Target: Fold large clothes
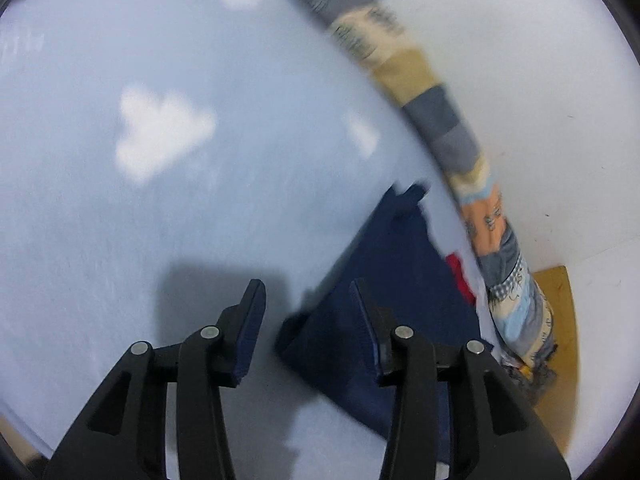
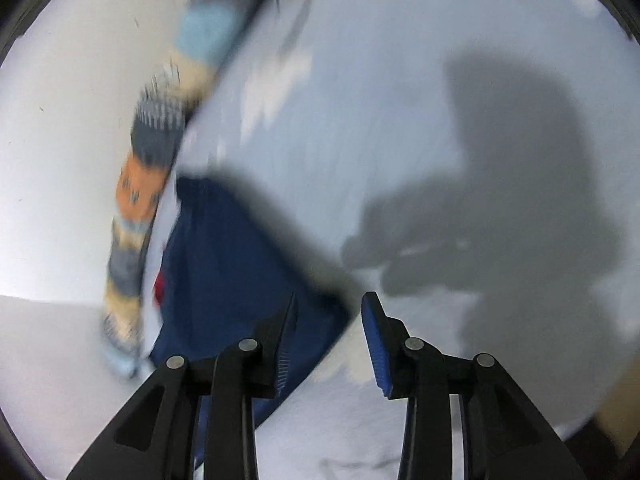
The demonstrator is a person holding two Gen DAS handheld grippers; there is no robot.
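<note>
right, both views are streaky with blur, so fine detail is lost. the left gripper [image 1: 306,292] hangs over a pale blue sheet [image 1: 200,200] dotted with white cloud shapes [image 1: 160,132], its fingers [image 1: 252,320] standing apart with nothing between them. just under and to the right of it lies the dark blue garment [image 1: 384,272], spread flat on the sheet, one corner reaching beneath the right-hand finger. a bit of red [image 1: 460,276] peeks out at the garment's far edge, by a white strip. beyond that runs a patchwork border [image 1: 440,120] of grey, tan, orange and light blue squares, curving along the sheet's side against a white wall [image 1: 540,80].

over on the right wrist view, the right gripper [image 2: 330,308] is parted too, pads [image 2: 376,344] clear of any cloth. the dark blue garment [image 2: 224,264] sits left of and below its left finger, with the sheet [image 2: 380,120] stretching away ahead, a heavy shadow [image 2: 500,200] cast across it.
</note>
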